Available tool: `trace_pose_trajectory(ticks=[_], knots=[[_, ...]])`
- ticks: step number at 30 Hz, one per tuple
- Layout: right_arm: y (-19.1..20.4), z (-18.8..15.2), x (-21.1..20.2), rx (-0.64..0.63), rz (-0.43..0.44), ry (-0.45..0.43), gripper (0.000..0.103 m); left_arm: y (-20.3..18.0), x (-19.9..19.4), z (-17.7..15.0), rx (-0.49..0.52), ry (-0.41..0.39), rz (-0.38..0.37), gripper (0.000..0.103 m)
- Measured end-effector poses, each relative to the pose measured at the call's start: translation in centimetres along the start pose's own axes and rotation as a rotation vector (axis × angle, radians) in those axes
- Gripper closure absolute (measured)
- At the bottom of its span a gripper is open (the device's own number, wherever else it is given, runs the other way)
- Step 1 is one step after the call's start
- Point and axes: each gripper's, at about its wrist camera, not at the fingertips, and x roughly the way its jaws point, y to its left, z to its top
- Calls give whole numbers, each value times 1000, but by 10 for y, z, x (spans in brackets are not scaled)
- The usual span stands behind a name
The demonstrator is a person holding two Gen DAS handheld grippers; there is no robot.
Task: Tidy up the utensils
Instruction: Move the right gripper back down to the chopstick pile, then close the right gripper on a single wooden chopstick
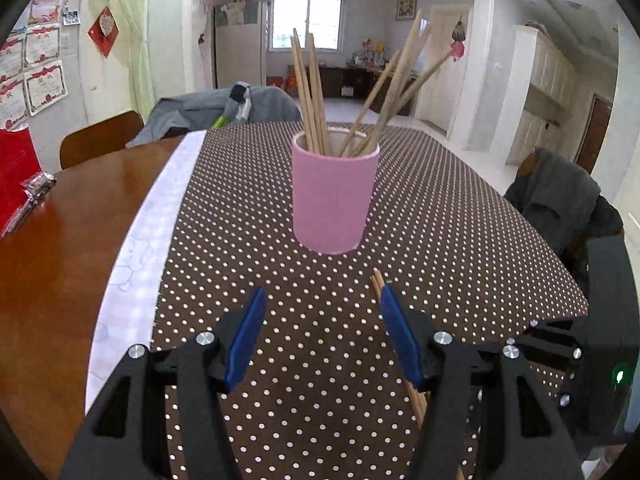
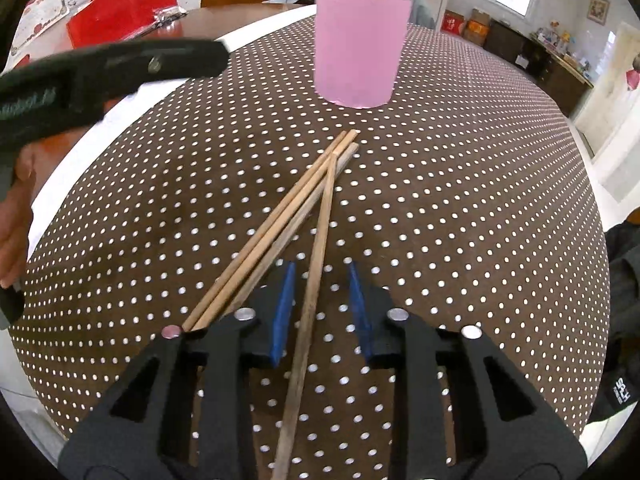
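Note:
A pink cup stands upright on the dotted brown cloth and holds several wooden chopsticks. It also shows in the right wrist view. Several loose chopsticks lie on the cloth in front of the cup. My right gripper is open, low over the cloth, with one chopstick lying between its jaws, untouched. My left gripper is open and empty, in front of the cup; loose chopstick tips lie by its right finger. The left gripper's body shows at the upper left in the right wrist view.
A white strip of cloth borders the dotted cloth, with bare wooden table to the left. A red bag and a small packet sit at the far left. Chairs draped with grey clothing stand around the table.

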Motion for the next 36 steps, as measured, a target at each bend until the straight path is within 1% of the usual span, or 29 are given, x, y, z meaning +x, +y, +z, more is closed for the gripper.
trace_pose_trajectory(ticks=[1,2,7,12,15,18,24,28,32,36], knots=[[-4,1,1,11,-4,-4,90,-1,2,0,2,12,-4,44],[-8,2,2,20,-5,-8,92,-2,6,0,4,29,-7,44],[-32,10,7,71,-2,-31,94,-11,30,-7,24,139,-53,44],[-52,17,12,118,27,-50,94,-26,50,-16,76,207,-50,44],[-48,23,14,127,34,-57,94,-31,60,-20,98,246,-40,44],[-51,26,13,133,41,-60,94,-34,65,-23,116,267,-21,44],[-49,27,12,145,52,-64,94,-38,71,-20,104,275,-8,44],[-50,28,12,144,53,-61,94,-44,70,-19,122,279,1,44],[-50,28,12,142,50,-52,94,-50,73,-13,130,296,30,44],[-51,26,8,137,39,-34,94,-44,73,-11,126,315,40,44]])
